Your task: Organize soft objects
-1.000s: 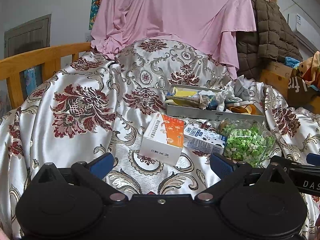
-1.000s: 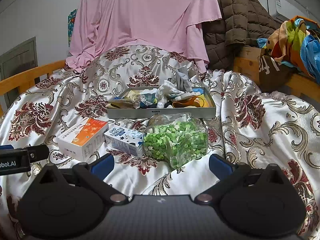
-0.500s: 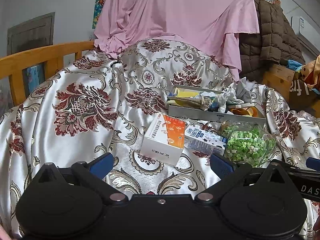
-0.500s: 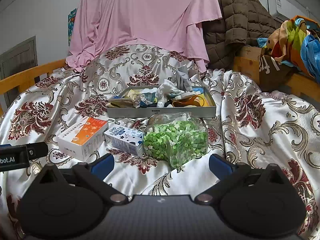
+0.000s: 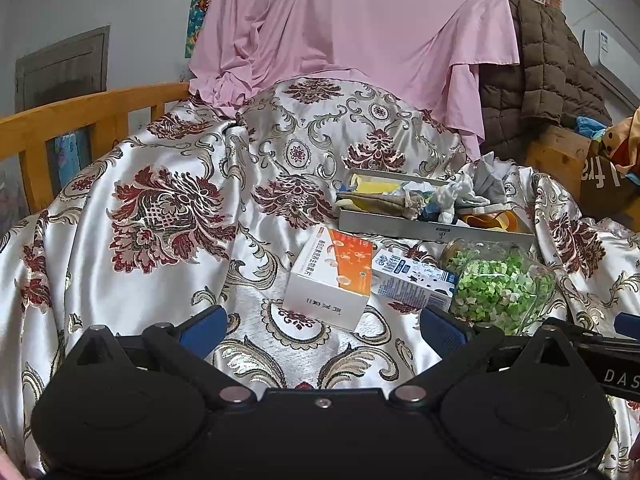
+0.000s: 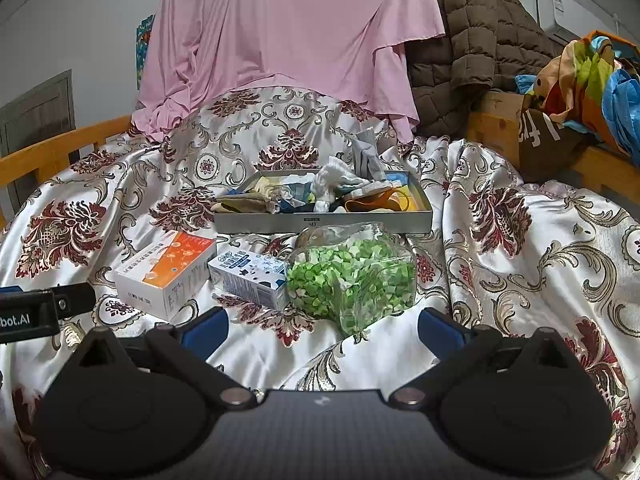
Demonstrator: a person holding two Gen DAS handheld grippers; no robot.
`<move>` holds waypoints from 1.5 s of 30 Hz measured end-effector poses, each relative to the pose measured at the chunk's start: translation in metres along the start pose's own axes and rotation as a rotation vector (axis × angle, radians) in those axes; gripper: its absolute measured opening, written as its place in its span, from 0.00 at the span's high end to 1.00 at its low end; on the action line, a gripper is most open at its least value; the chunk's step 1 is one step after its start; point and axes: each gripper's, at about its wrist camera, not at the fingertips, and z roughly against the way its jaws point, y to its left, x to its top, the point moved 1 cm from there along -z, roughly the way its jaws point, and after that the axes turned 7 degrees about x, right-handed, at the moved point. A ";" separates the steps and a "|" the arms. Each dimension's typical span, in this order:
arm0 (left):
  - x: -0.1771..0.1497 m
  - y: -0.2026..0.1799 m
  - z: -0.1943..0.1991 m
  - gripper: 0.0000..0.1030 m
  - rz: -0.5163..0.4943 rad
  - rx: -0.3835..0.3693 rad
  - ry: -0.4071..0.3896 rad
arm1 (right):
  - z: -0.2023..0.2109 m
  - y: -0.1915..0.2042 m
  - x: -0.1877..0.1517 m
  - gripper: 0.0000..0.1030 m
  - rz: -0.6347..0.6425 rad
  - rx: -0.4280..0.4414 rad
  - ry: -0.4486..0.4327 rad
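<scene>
A grey tray (image 6: 320, 222) (image 5: 432, 232) holds a heap of soft items: socks, cloth scraps, a white sock (image 6: 332, 178) and a grey cloth (image 6: 368, 156) draped over its far rim. In front of the tray lie an orange-and-white box (image 6: 168, 270) (image 5: 332, 276), a blue-and-white carton (image 6: 250, 276) (image 5: 412, 278) and a clear jar of green paper stars (image 6: 352, 276) (image 5: 500, 284). My left gripper (image 5: 320, 330) is open, short of the orange box. My right gripper (image 6: 322, 326) is open, just short of the jar. Neither holds anything.
A satin floral cover (image 6: 540, 264) drapes the whole bed in folds. A wooden rail (image 5: 80, 120) runs along the left. Pink fabric (image 6: 288, 32) and a brown quilted coat (image 6: 472, 40) hang behind. Colourful bags (image 6: 580, 88) pile up at the right.
The left gripper has shifted slightly, so the boxes and tray sit a little further right in its view. The right view is almost unchanged. Both grippers stay open.
</scene>
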 end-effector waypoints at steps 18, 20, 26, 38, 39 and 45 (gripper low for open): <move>-0.001 0.000 -0.001 0.01 -0.006 0.002 0.002 | 0.000 0.000 0.000 0.00 0.000 0.000 0.001; -0.001 0.000 -0.001 0.01 -0.007 0.003 0.002 | 0.000 0.000 0.000 0.00 0.001 0.000 0.001; -0.002 0.000 -0.002 0.01 -0.009 0.004 0.003 | 0.000 0.000 0.000 0.00 0.000 -0.001 0.002; -0.003 -0.001 -0.002 0.01 -0.015 0.000 0.003 | 0.000 0.001 0.001 0.00 0.001 -0.001 0.003; -0.003 -0.001 -0.002 0.01 -0.014 0.001 0.003 | 0.000 0.001 0.001 0.00 0.001 -0.001 0.003; -0.002 -0.001 -0.002 0.01 -0.014 0.001 0.004 | 0.000 0.001 0.001 0.00 0.001 -0.001 0.003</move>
